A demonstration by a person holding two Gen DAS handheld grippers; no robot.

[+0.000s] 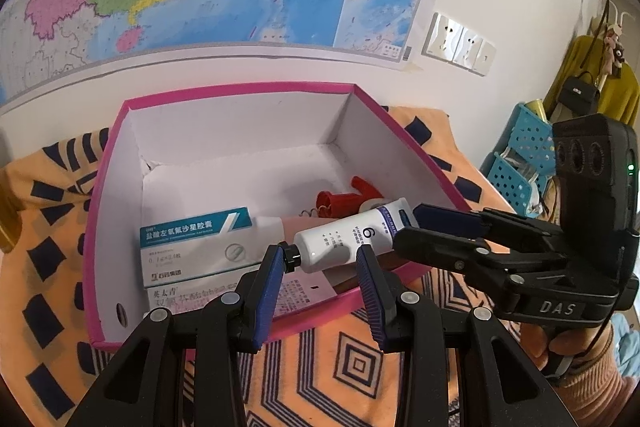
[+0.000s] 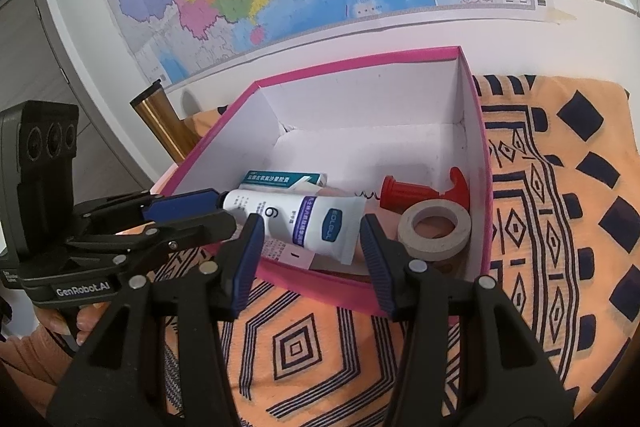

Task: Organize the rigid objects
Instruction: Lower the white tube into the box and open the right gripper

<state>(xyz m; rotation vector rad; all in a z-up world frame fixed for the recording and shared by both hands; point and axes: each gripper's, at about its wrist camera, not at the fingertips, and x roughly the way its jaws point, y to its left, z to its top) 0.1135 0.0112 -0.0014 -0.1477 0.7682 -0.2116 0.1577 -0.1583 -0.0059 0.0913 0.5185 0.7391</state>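
Two blue-padded grippers sit over my pink cardboard box (image 1: 100,211). From the left wrist, my left gripper (image 1: 322,291) gapes wide at the near wall, touching nothing; the white plastic tube (image 1: 352,237) lies inside the box on a teal-and-white medicine carton (image 1: 196,247). From the right wrist, my right gripper (image 2: 316,263) is spread wide too; a red plastic corkscrew (image 2: 424,193) and a white tape roll (image 2: 434,229) rest beside the tube.

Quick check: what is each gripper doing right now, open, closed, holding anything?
Left gripper: open, holding nothing, poised at the tube's cap end.
Right gripper: open, holding nothing, at the tube's flat end over the pink box.
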